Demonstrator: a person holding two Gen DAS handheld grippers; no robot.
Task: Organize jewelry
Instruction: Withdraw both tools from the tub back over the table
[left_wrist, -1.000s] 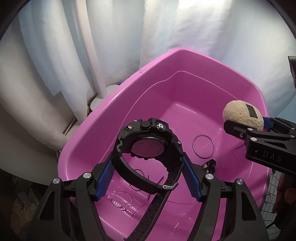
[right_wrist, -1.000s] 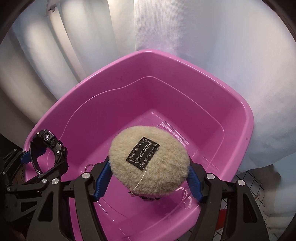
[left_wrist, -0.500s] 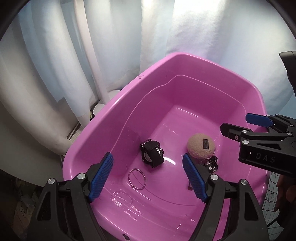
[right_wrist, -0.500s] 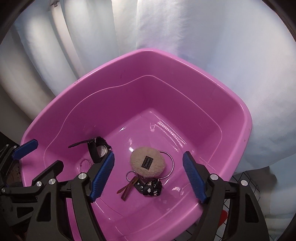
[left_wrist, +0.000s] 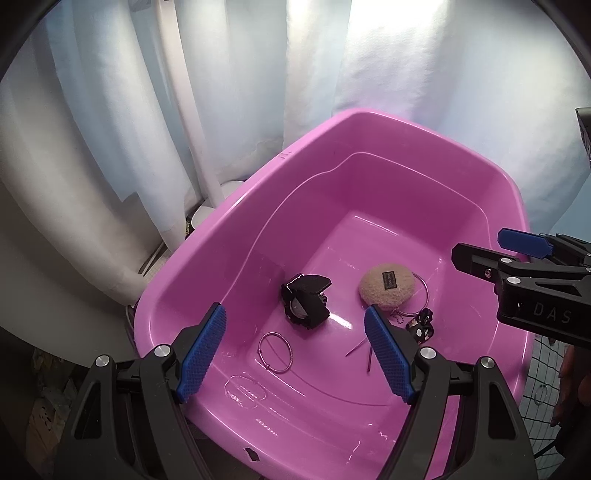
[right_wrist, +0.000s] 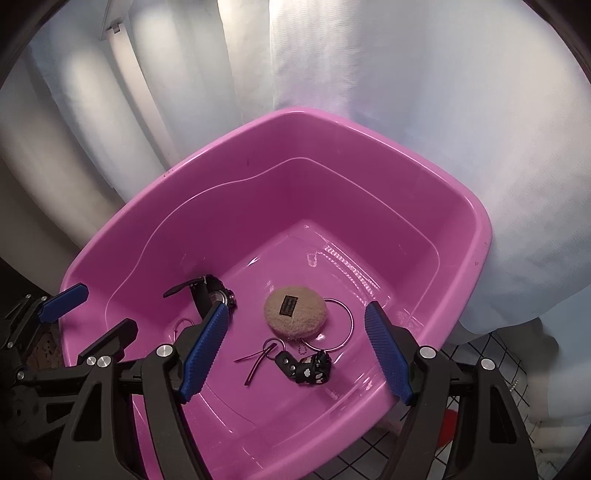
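On the tub floor we see a black watch beside a beige puff; both our grippers, left and right, just widened, empty.

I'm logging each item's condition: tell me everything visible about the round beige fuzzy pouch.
The round beige fuzzy pouch looks like plush fleece, a flattened disc with a small black label on top. It lies flat on the floor of the pink plastic tub, overlapping a thin metal ring; a bead chain trails from its near edge. Nothing grips it.
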